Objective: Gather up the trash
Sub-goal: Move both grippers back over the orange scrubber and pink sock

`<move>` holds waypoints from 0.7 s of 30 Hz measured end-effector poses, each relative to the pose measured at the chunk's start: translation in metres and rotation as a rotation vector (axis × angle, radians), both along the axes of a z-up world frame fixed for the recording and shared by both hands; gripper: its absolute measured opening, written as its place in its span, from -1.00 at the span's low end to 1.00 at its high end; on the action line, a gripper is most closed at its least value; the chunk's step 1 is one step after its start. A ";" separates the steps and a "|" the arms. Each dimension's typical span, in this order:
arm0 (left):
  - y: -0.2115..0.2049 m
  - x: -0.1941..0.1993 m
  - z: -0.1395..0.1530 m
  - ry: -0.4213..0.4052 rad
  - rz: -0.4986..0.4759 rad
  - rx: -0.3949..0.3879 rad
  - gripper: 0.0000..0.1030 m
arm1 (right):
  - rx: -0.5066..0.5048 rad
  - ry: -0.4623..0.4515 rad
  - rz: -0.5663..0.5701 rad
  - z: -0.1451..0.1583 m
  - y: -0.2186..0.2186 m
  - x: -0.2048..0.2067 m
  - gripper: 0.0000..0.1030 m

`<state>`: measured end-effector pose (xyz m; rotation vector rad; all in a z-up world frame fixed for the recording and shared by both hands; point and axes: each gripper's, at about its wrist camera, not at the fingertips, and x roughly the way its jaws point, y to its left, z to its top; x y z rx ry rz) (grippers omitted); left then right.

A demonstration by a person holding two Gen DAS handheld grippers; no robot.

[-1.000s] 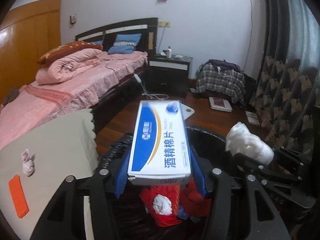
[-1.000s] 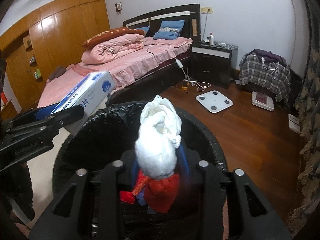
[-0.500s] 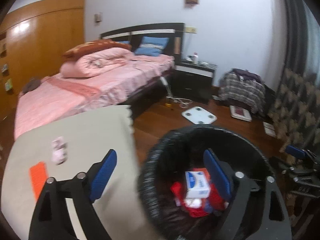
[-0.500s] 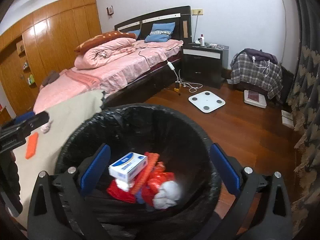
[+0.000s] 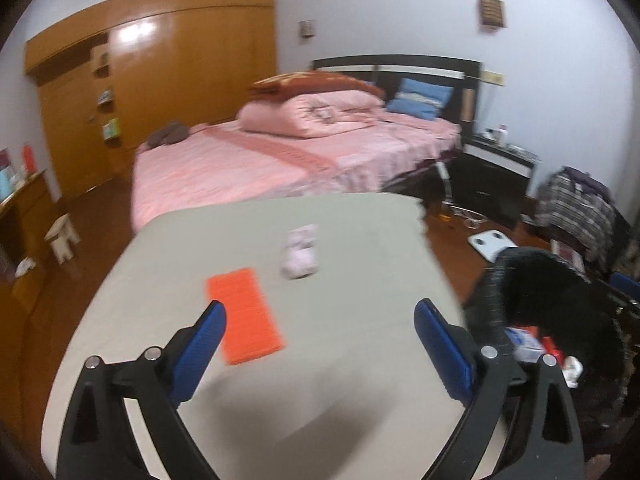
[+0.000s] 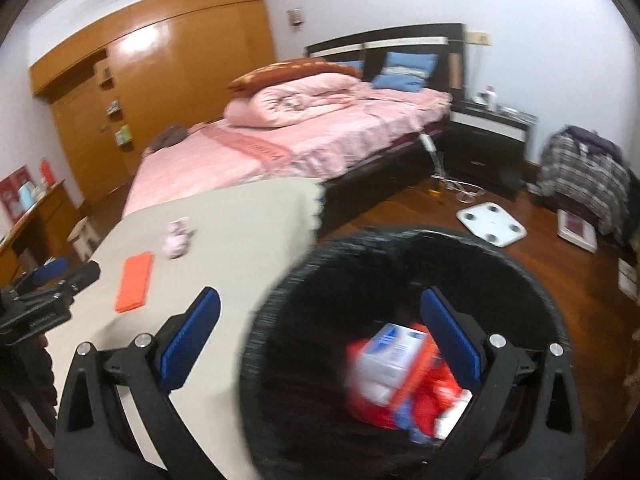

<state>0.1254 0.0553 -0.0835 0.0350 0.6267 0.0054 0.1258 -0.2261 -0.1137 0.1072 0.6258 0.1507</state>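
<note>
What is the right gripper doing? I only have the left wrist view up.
Observer: The right gripper is open and holds nothing. It is over the near rim of the black bin.
Operator: Is the box fully in the bin? I only see a corner of it.
Observer: Yes. The blue-and-white box lies inside, on top of red trash.
Operator: Is my left gripper touching the orange piece?
Observer: No. In the right wrist view the left gripper is at the table's left edge, with a gap to the orange piece.
</note>
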 end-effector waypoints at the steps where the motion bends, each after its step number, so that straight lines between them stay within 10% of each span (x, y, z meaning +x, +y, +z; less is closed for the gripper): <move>1: 0.009 0.000 -0.002 0.001 0.020 0.004 0.80 | 0.002 0.001 0.020 0.001 0.013 0.005 0.89; 21: 0.114 0.044 -0.067 0.087 0.210 -0.011 0.79 | -0.033 0.075 0.119 -0.057 0.160 0.117 0.89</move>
